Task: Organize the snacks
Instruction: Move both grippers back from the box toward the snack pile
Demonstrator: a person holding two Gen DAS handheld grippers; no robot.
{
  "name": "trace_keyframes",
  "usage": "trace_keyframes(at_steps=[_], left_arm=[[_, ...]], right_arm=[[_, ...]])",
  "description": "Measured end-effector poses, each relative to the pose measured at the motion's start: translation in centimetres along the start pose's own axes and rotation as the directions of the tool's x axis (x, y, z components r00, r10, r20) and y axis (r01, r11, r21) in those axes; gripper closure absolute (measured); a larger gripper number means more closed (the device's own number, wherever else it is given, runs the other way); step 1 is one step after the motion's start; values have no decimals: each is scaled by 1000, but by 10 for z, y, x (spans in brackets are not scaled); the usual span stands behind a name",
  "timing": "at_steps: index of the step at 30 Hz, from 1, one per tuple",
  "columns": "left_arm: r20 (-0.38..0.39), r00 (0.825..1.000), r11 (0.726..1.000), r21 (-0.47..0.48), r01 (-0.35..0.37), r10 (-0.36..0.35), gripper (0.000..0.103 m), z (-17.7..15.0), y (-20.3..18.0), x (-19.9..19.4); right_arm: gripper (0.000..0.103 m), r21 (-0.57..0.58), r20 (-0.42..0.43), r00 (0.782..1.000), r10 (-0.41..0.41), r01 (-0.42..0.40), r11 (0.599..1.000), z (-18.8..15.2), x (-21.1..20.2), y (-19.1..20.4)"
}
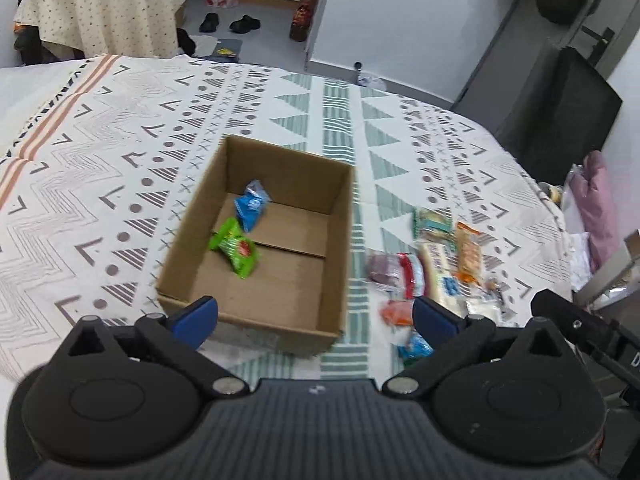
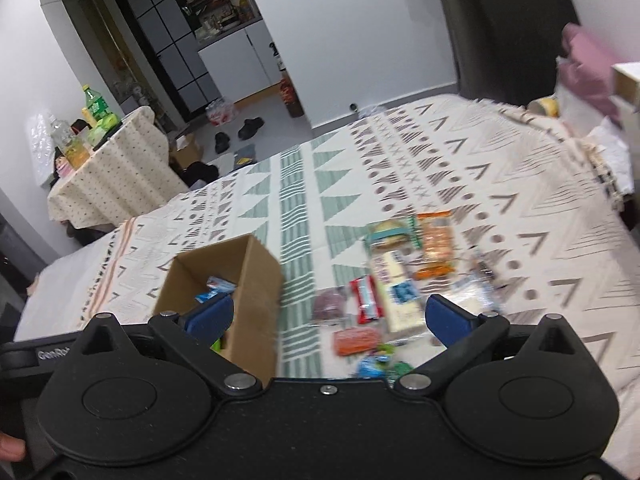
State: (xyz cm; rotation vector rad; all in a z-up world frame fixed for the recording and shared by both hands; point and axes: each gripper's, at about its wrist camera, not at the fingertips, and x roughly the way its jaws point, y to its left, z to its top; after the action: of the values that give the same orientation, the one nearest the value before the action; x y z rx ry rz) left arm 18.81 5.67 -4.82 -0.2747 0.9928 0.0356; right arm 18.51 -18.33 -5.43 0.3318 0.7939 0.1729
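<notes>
Black shoes (image 1: 228, 23) lie beyond the patterned bedspread (image 1: 120, 140).

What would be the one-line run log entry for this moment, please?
left tool open, empty | right tool open, empty | box: green snack, blue snack | other snacks on cloth

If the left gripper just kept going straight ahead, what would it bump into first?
Probably the cardboard box: the open left gripper points at its near wall and open top, with the bedspread underneath. Depth is hard to judge here.
</notes>
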Motion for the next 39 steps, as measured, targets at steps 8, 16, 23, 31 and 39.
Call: trace_keyframes(at_steps=[8,16,23,31,39], left_arm=[[-6,1000,997,67,26,-25,0,-21,-31,-10],[-24,999,991,127,39,-36,0,-35,-62,-10],[-32,999,988,149,37,-32,0,-39,-82,-7],[-77,997,990,139,29,-18,0,-41,-92,10],[-109,993,988,147,50,-34,0,-37,-98,34]], right_arm=[[0,12,7,999,-40,40,999,-13,-23,-29],[0,44,10,999,-38,38,998,-16,-43,-53],[0,71,-13,1000,-25,26,997,-13,-47,-68],[0,116,-16,999,-41,43,992,-12,-40,-88],[1,150,-73,994,-77,87,985,-16,-14,-109]])
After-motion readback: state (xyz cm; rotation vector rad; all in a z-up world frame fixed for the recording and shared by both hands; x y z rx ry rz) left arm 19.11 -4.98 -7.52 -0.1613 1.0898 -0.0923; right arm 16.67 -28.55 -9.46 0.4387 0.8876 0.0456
